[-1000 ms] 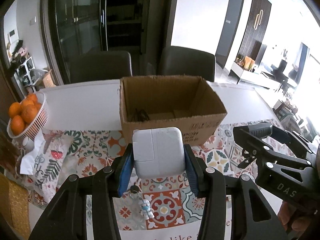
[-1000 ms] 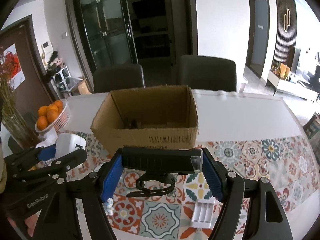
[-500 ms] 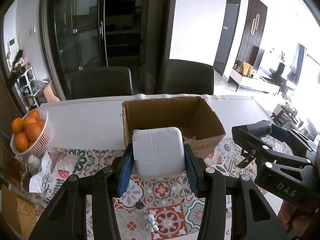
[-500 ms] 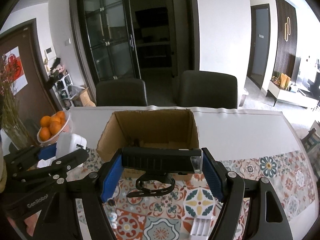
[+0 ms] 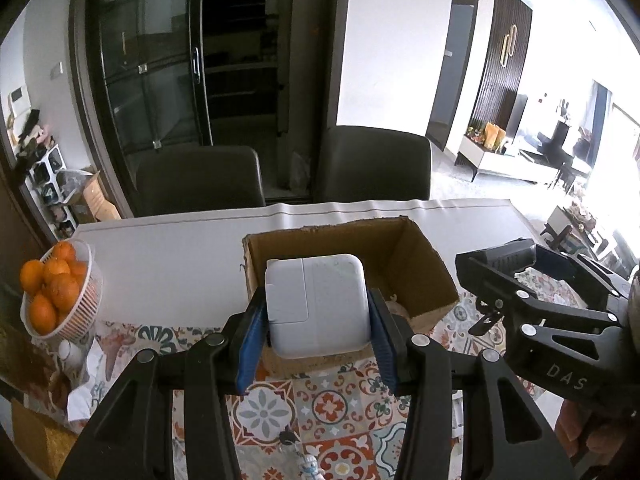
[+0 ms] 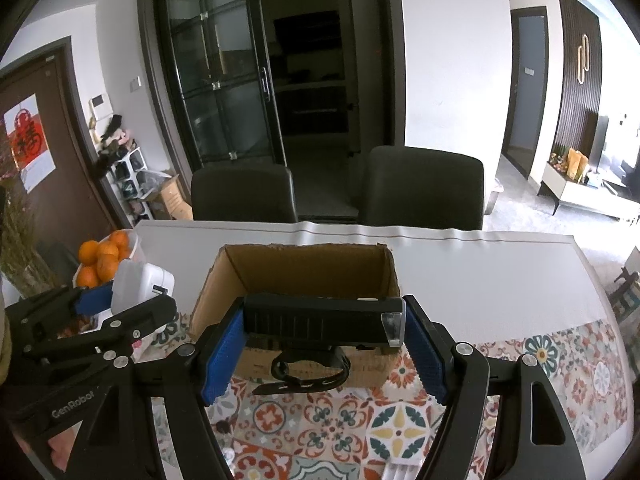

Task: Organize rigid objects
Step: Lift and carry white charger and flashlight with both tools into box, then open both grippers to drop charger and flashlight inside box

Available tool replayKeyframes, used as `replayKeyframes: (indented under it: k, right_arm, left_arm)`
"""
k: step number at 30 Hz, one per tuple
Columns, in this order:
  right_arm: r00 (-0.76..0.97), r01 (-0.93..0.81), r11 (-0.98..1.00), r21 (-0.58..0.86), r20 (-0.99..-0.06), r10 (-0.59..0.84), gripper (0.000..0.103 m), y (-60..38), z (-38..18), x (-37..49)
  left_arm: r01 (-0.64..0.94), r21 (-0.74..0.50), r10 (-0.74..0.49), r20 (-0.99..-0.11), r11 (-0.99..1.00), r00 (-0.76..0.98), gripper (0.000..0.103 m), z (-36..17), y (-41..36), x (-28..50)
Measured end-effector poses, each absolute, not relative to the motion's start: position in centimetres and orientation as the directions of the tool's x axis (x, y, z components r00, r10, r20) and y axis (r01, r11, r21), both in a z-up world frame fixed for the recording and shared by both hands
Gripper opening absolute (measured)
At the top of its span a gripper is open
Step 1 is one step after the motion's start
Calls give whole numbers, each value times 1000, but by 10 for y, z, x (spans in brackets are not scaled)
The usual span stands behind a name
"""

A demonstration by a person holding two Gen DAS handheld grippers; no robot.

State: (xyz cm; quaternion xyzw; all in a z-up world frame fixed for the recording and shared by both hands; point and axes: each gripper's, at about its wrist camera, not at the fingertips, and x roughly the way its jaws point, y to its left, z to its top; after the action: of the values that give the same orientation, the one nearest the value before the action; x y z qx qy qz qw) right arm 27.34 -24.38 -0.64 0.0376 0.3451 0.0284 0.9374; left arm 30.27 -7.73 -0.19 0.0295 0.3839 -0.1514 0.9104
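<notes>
The left hand-held gripper is clamped on a white power adapter, its blue pads pressing both sides; the adapter is held in the air in front of the open cardboard box and hides most of the box's near wall and floor. The right hand-held gripper grips a black bike light end to end (clear lens at the right end), with a rubber mounting strap hanging under it. This light also covers the box's near rim, so what lies inside the box cannot be made out from either view.

The box stands on the bench, at the far edge of a patterned tile mat. At far left sits a white basket of oranges. A small figure keychain lies on the mat, cut off by the lower edge of the left view, and a white ribbed tray is likewise cropped in the right view. Two dark chairs stand behind the bench.
</notes>
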Motion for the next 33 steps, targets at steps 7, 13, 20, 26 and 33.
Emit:
replayKeyframes:
  k: [7,13,20,26,33]
  right_arm:
    - [731,-36,995,93,-677,89,75,-246,-14,300]
    - [713,-35,996,76,-697,78,75,-248,-19,320]
    - [676,-40,998,57,-733,69,75,-247,-30,342]
    - [623,-47,996,75,-777,88,75,-249,-50,360]
    - [575,-41,996,80,-813,89,75,-251,-69,374]
  left_arm:
    - [294,-42,-232,-723,955,650,47,-5,-82,326]
    - [295,-39,-224,-748,955,625,47,-13,-87,347]
    - [296,-48,-218,-787,954,576,47,-29,-93,370]
    - [293,-63,-218,-819,954,531,47,-48,-91,383]
    - [285,-78,-214,-849,955,484,47,-68,-91,395]
